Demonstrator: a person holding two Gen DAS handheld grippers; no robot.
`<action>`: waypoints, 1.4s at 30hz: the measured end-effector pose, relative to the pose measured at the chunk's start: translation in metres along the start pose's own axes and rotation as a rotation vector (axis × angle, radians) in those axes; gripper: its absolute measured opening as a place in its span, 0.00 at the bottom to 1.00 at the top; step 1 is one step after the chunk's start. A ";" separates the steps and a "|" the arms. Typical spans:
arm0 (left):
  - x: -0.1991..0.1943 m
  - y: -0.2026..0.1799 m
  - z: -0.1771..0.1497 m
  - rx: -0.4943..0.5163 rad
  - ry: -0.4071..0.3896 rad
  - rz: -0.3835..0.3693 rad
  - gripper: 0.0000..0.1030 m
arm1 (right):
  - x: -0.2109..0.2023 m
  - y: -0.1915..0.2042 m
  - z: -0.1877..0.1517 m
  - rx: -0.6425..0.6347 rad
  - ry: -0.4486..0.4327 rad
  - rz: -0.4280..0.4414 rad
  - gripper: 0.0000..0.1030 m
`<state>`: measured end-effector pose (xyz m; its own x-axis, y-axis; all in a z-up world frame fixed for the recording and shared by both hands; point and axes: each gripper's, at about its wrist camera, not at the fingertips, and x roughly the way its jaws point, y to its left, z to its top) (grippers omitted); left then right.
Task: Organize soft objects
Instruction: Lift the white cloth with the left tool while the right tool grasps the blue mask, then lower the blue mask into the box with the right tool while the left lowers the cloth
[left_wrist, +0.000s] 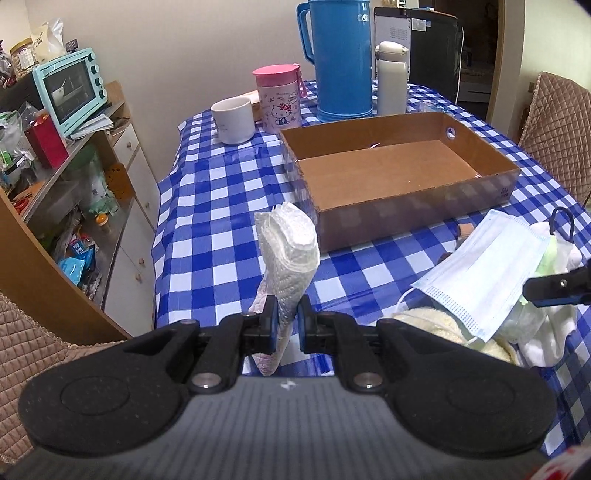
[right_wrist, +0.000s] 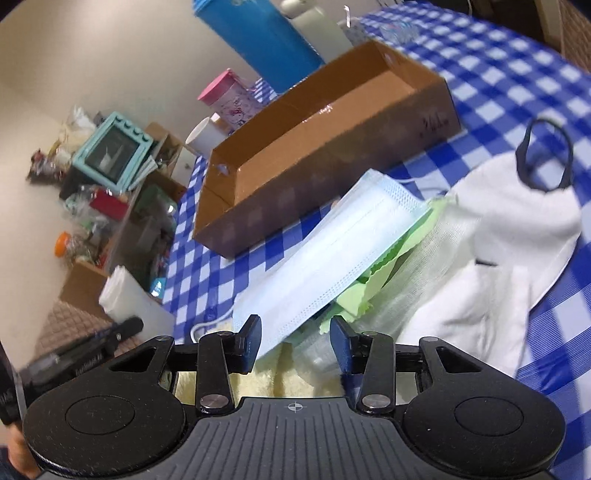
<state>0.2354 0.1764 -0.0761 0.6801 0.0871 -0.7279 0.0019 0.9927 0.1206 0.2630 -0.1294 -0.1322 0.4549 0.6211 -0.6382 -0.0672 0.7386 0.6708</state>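
Observation:
My left gripper (left_wrist: 287, 319) is shut on a folded white paper towel (left_wrist: 286, 254) and holds it upright above the checked tablecloth, in front of an empty cardboard box (left_wrist: 406, 162). My right gripper (right_wrist: 295, 341) is open over a pile of soft things. A light blue face mask (right_wrist: 332, 262) lies between its fingers, over a green cloth (right_wrist: 388, 258), a white cloth (right_wrist: 517, 229) and a cream towel (right_wrist: 295, 384). The pile and the mask (left_wrist: 484, 273) show at the right of the left wrist view. The box (right_wrist: 325, 155) lies beyond the pile.
A blue jug (left_wrist: 341, 59), a white flask (left_wrist: 391, 77), a pink Hello Kitty cup (left_wrist: 280, 98) and a white mug (left_wrist: 233, 120) stand behind the box. A cluttered shelf with a teal oven (left_wrist: 72, 88) is at the left. Quilted chairs (left_wrist: 557, 136) flank the table.

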 end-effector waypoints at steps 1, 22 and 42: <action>0.000 0.001 -0.001 -0.003 0.003 0.001 0.11 | 0.002 -0.002 0.001 0.025 -0.008 0.003 0.39; -0.015 0.011 0.011 0.005 -0.058 -0.039 0.11 | -0.035 0.050 0.018 -0.206 -0.248 -0.003 0.00; 0.012 -0.034 0.110 0.069 -0.212 -0.118 0.11 | -0.043 0.083 0.086 -0.409 -0.405 -0.037 0.00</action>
<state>0.3241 0.1346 -0.0146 0.8106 -0.0558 -0.5830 0.1354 0.9863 0.0938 0.3142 -0.1174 -0.0167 0.7615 0.5028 -0.4090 -0.3460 0.8490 0.3994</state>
